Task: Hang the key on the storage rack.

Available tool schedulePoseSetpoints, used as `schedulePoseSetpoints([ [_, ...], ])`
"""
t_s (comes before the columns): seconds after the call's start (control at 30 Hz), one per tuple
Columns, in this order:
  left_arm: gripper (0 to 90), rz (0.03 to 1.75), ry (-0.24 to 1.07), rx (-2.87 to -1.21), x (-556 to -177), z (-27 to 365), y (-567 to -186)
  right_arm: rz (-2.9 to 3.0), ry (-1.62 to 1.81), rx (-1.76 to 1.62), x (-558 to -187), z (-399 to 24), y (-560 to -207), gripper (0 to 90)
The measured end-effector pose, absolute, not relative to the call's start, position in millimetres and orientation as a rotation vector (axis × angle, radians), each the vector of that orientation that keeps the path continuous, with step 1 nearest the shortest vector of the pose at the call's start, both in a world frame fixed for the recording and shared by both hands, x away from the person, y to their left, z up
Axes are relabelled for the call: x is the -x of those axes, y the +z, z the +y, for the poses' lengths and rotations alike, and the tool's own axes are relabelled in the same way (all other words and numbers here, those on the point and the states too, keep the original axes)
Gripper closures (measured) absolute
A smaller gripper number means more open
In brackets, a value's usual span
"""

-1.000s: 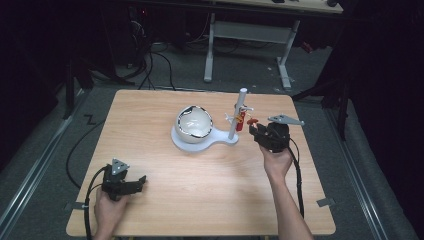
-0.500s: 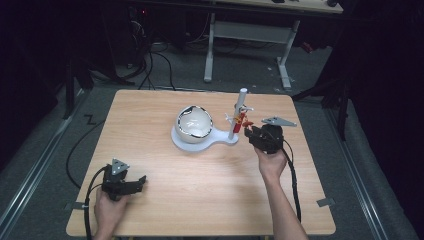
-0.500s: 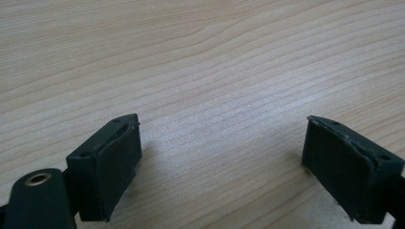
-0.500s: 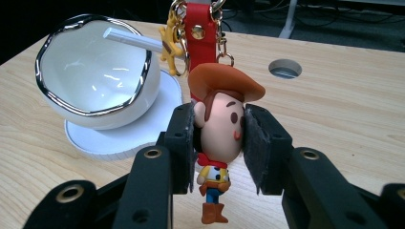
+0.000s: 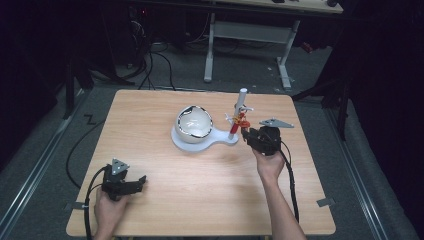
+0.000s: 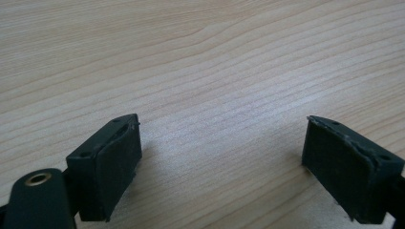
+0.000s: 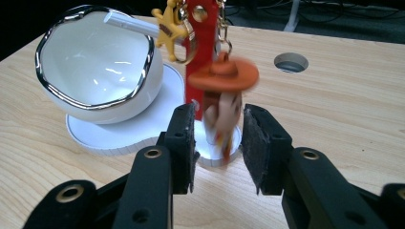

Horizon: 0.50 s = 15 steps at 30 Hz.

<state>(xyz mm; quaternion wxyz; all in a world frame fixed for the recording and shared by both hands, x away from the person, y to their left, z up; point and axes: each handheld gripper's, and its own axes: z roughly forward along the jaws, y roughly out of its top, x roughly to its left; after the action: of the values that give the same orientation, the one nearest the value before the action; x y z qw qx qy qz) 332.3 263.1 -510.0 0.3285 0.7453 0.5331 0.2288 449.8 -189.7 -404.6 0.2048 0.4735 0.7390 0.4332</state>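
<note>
1. Right tool (image 5: 246, 133) at the foot of the white stand (image 5: 205, 139), right of desk (image 5: 150, 115) centre; jaws drawn close around the small figure charm (image 7: 220, 107) in the orange hat, whether the pads press it or only flank it cannot be told.
2. Charm dangling on a red strap (image 7: 199, 38) from the stand's upright post (image 5: 240, 102), beside a yellow star (image 7: 168, 29).
3. White bowl (image 5: 194, 123) with a silver rim tilted on the stand's base, just left of the post.
4. Left tool (image 5: 137, 181) low near the desk's front-left corner, jaws spread wide over bare wood, nothing between them.
5. Broad open wood between the two tools; right edge near the right tool, front edge near the left.
</note>
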Motion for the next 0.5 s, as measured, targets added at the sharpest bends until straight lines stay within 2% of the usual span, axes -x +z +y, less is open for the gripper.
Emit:
schedulePoseSetpoints([
  [0.2,13.5,1.396,0.599,-1.951,-332,263,-510,2.057,1.213,-1.314,-447,-191,-403,64.7],
  [0.5,13.5,1.396,0.599,-1.951,-332,263,-510,2.029,1.247,-1.304,-436,-198,-401,55.9],
])
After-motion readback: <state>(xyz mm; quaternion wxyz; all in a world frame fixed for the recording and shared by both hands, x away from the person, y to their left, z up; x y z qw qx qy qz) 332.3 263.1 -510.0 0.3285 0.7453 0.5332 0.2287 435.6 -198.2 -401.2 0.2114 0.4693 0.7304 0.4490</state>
